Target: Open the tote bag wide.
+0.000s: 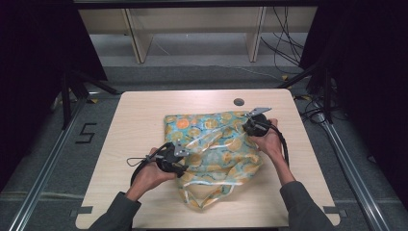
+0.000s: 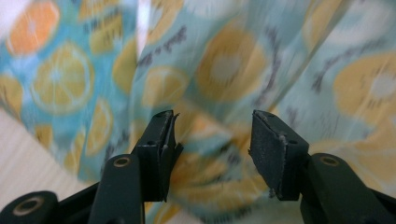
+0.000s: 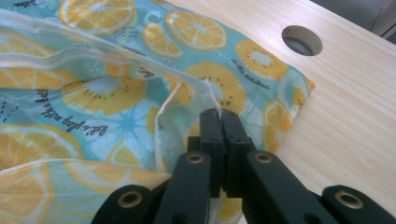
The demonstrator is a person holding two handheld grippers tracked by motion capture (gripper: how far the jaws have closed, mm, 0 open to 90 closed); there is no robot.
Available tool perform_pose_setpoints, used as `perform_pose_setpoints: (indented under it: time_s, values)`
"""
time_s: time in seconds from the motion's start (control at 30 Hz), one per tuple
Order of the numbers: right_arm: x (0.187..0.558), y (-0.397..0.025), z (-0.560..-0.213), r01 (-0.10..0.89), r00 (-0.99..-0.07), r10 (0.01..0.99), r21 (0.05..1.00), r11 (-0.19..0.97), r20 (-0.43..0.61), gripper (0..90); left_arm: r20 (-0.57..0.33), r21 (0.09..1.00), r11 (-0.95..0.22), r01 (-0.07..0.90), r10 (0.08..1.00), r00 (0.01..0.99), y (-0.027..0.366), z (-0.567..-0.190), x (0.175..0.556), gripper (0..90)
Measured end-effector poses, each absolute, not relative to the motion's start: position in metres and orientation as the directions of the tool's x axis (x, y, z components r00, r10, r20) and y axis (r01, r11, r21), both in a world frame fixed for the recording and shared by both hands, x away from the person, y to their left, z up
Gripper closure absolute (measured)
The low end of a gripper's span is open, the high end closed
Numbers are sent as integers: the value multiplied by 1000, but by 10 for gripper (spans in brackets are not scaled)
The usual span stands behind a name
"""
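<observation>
A teal fabric bag (image 1: pixel 211 144) printed with orange and lemon slices lies crumpled on the wooden table (image 1: pixel 134 125). Its pale handles (image 1: pixel 207 198) trail toward the front edge. My left gripper (image 1: pixel 179 161) is at the bag's left front side. In the left gripper view it (image 2: pixel 212 149) stands open, with the fabric (image 2: pixel 224 65) right in front of the jaws and blurred. My right gripper (image 1: pixel 250 126) is at the bag's far right corner. In the right gripper view it (image 3: pixel 220 116) is shut on a fold of the bag (image 3: pixel 140 88), pinching a thin edge of the cloth.
A round cable hole (image 1: pixel 238 102) sits in the table behind the bag, also seen as the hole (image 3: pixel 302 39) beyond the right jaws. Bare table lies to the left and right of the bag. Black curtains and stands flank the table.
</observation>
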State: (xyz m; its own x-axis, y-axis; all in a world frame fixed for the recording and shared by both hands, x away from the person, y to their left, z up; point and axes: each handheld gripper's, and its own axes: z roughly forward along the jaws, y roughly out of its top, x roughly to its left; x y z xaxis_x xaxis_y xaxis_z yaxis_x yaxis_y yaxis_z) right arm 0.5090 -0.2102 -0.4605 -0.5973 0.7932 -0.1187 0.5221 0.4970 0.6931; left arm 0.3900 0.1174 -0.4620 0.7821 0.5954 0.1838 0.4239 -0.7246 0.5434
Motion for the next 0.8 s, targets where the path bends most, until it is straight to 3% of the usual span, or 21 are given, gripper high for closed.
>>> perform_pose_setpoints:
  time_s: [0.2, 0.37, 0.5, 0.6, 0.8]
  values:
    - [506, -208, -460, 523, -597, 793, 693, 496, -118, 893, 217, 544, -732, 409, 594, 775, 128, -467, 379, 483]
    - [500, -206, -448, 529, -585, 808, 721, 448, -73, 735, 259, 582, -741, 335, 560, 787, 112, -455, 372, 470]
    - [485, -207, -426, 518, -577, 816, 759, 395, -31, 610, 275, 543, -778, 317, 522, 808, 102, -455, 374, 472]
    - [468, -212, -410, 464, -615, 788, 794, 392, -30, 576, 280, 489, -803, 339, 513, 811, 101, -462, 380, 511]
    - [416, -211, -398, 424, -728, 686, 784, 452, -2, 537, 250, 487, -788, 376, 538, 805, 110, -469, 391, 594]
